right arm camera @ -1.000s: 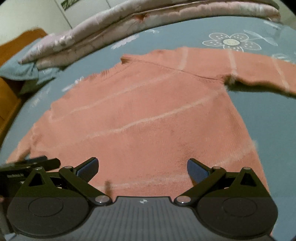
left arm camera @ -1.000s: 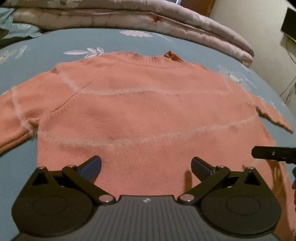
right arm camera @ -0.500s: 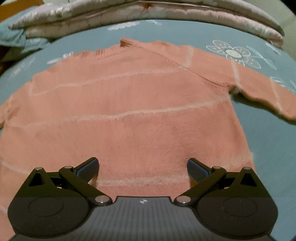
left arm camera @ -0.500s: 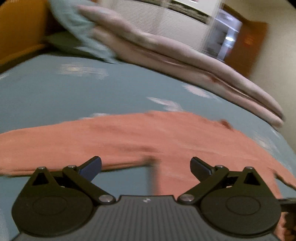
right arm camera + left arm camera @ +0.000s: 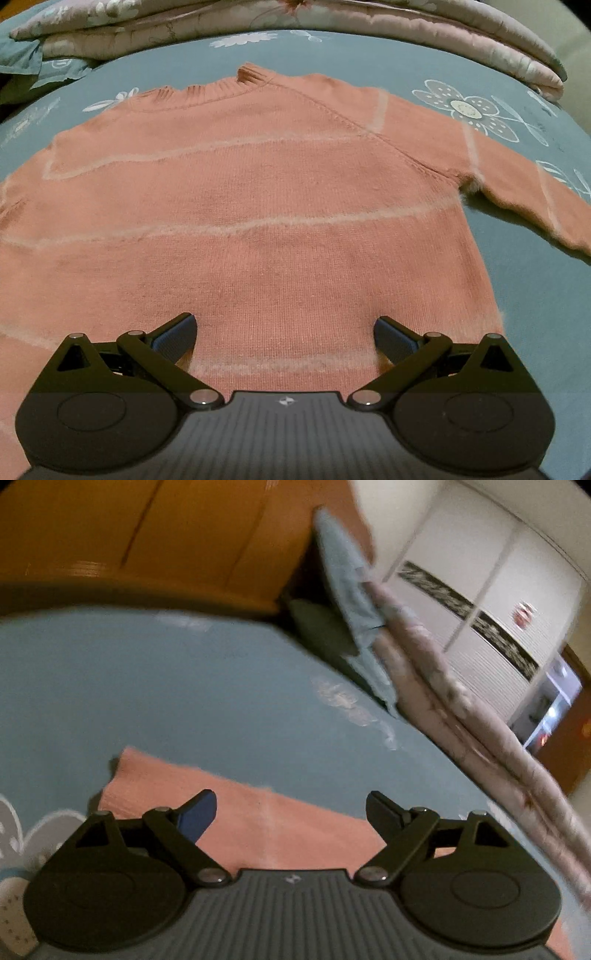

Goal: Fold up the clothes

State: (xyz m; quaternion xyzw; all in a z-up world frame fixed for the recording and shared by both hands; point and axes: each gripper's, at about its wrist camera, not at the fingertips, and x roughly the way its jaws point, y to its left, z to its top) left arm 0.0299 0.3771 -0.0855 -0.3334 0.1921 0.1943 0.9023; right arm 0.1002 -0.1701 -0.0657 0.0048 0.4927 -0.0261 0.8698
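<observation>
Salmon-pink knit sweater [image 5: 258, 229] lies flat on my blue floral bedsheet [image 5: 517, 295]; soft, limp, I judge. Left gripper [image 5: 291, 812] and right gripper [image 5: 284, 332] gape, holding nothing; sleeve cuff [image 5: 155, 775] offers purchase.

Both views are dim and warm-toned, with heavy fisheye bending and dark corners. The left wrist view is motion-blurred: the orange wooden headboard [image 5: 155, 546] and white panelled wardrobe [image 5: 491, 602] smear. The right wrist view is sharp; the salmon-pink knitted sweater [image 5: 258, 221] casts a soft shadow beneath its sleeve.
</observation>
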